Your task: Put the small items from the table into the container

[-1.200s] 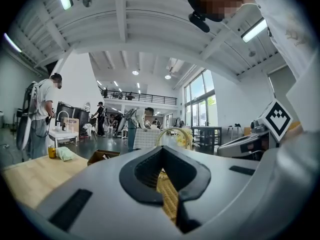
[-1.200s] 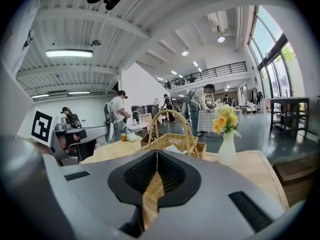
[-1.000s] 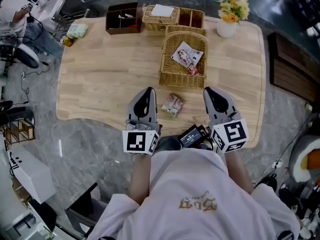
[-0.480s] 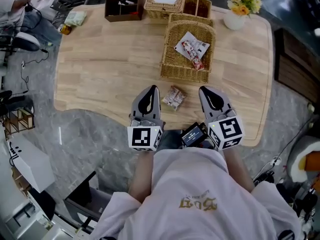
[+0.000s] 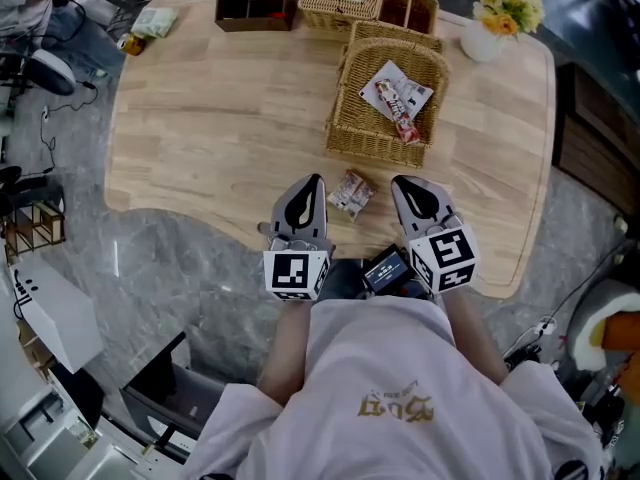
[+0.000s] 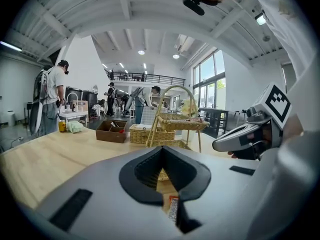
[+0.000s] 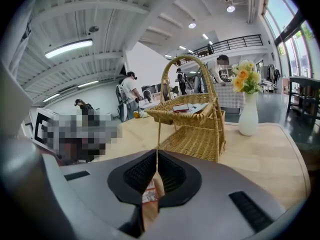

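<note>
Person wearing a white shirt (image 5: 380,368) showing gold lettering, black screened device (image 5: 385,270) sitting at the chest, grey wedge-shaped left tongs (image 5: 310,182) and right tongs (image 5: 402,183) each carrying a cube (image 5: 293,273) bearing black-and-white square markers

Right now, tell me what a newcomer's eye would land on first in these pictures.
The left gripper and right gripper, each with a marker cube, are at the near edge of the wooden table. Their jaws are together, and a lone snack packet lies between the two grippers. Just beyond stands a handled wicker basket with more packets on its top tray, and a vase of yellow flowers marks the far right corner.
</note>
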